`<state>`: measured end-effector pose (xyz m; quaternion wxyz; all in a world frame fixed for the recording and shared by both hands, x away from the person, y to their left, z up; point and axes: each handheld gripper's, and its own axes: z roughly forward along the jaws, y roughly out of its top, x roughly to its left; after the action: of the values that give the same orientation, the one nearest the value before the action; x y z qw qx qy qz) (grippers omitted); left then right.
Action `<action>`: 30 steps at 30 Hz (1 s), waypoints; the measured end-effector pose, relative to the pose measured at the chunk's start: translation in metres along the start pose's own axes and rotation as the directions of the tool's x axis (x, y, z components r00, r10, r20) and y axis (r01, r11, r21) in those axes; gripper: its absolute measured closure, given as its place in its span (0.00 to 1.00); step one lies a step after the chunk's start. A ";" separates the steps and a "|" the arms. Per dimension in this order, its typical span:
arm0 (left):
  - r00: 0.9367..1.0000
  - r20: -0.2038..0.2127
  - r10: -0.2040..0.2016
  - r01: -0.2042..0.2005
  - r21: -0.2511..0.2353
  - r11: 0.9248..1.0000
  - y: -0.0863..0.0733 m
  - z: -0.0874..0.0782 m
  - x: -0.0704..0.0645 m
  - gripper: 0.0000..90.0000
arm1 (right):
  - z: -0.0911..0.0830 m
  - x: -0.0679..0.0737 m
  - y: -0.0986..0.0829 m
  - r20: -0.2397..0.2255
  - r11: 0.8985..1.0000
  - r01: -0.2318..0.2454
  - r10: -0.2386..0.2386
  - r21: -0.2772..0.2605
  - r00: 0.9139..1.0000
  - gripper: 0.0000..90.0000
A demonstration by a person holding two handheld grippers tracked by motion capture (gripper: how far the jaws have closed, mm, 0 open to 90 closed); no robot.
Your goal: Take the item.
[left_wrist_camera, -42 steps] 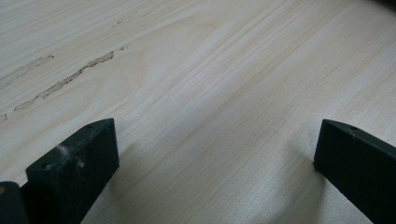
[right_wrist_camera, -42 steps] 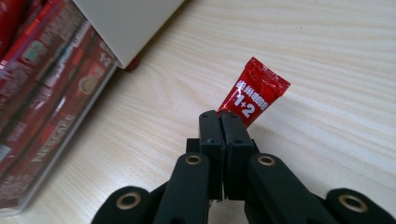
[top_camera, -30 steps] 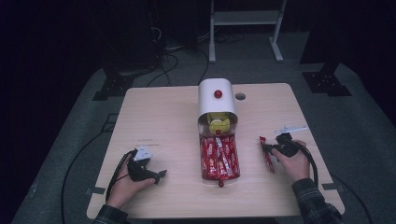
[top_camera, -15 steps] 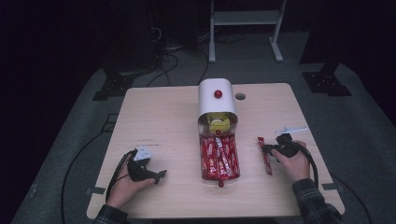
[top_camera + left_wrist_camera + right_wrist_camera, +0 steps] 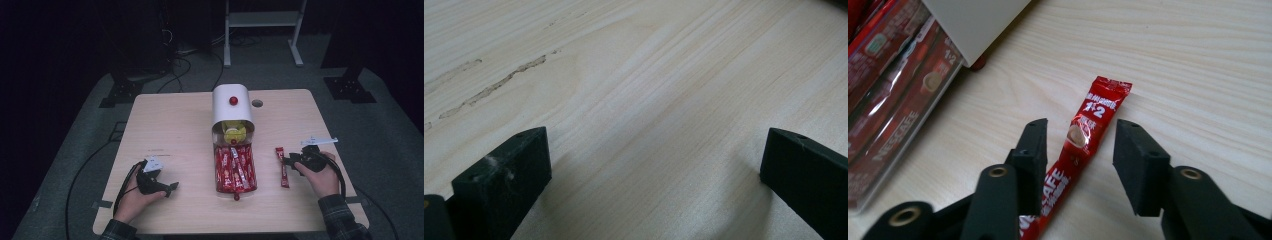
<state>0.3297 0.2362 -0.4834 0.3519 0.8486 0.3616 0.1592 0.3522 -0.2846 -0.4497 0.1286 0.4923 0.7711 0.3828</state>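
Near the worktop's front-left corner, the left gripper rested under the person's left hand, a cable looping back from it toward the front edge. In the left gripper view its jaws stood wide apart over bare pale wood, with nothing between them. At the middle of the worktop a white dispenser with a rounded top and a red knob stood toward the back edge, something yellow showing in its open mouth. In front of it and touching it, a clear tray reached toward the front edge, packed with red sachets lying lengthwise. A small round hole pierced the worktop just to the right of the dispenser. To the right of the tray, apart from it, a single red sachet lay flat on the wood, running front to back. The right gripper, held in the right hand near the right edge, pointed left at this sachet. In the right gripper view its jaws were open, one on each side of the sachet, not pressing it; the printing "1+2" was readable near its far end, and the tray's edge showed at the left.
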 end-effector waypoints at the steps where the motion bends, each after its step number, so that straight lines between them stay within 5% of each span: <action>1: 1.000 0.000 0.000 0.000 0.000 1.000 0.000 0.000 0.000 0.00 | -0.002 0.000 -0.001 0.005 1.000 0.013 -0.013 -0.006 1.000 0.59; 11: 1.000 0.000 0.000 0.000 0.000 1.000 0.000 0.000 0.000 0.00 | -0.020 -0.004 -0.014 0.030 0.998 0.045 -0.043 -0.046 0.999 0.43; 18: 1.000 -0.001 0.003 -0.003 0.000 1.000 0.000 0.000 0.000 0.00 | -0.028 -0.016 -0.023 0.092 0.997 0.037 -0.031 -0.061 0.995 0.30; 30: 1.000 0.000 0.000 0.000 -0.003 1.000 0.000 0.000 0.000 0.00 | -0.025 -0.037 -0.036 0.158 1.000 0.000 0.000 0.004 0.987 0.23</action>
<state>0.3297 0.2360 -0.4836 0.3532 0.8480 0.3615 0.1597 0.3319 -0.3362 -0.4656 0.1882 0.5214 0.7592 0.3411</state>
